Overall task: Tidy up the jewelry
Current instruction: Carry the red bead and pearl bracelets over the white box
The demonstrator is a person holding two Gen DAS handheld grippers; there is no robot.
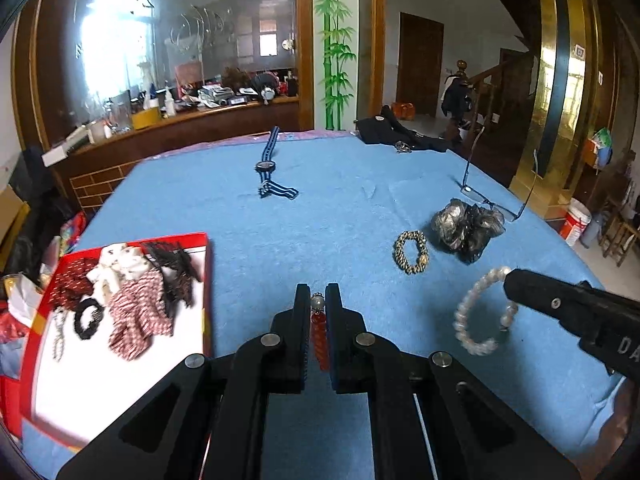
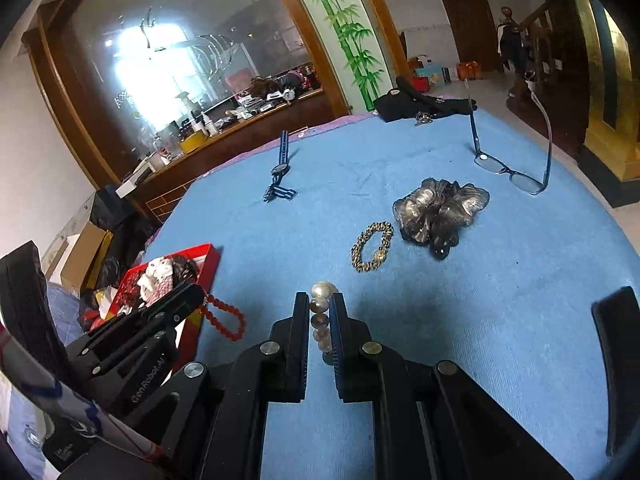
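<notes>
My left gripper (image 1: 317, 300) is shut on a red bead bracelet (image 1: 320, 338), which also shows hanging from it in the right wrist view (image 2: 226, 318). My right gripper (image 2: 319, 308) is shut on a white pearl bracelet (image 2: 320, 320); its loop shows in the left wrist view (image 1: 476, 316). A red tray (image 1: 202, 280) at the left holds hair ties, bows and a pearl strand. A gold-and-black bracelet (image 1: 412, 251) and a grey-black scrunchie (image 1: 466, 226) lie on the blue cloth (image 1: 320, 216).
A striped-band watch (image 1: 266, 168) lies at the far middle. Glasses (image 1: 492, 200) stand open at the right, dark cloth and keys (image 1: 402, 146) at the far edge. Clutter sits beyond the table's left edge.
</notes>
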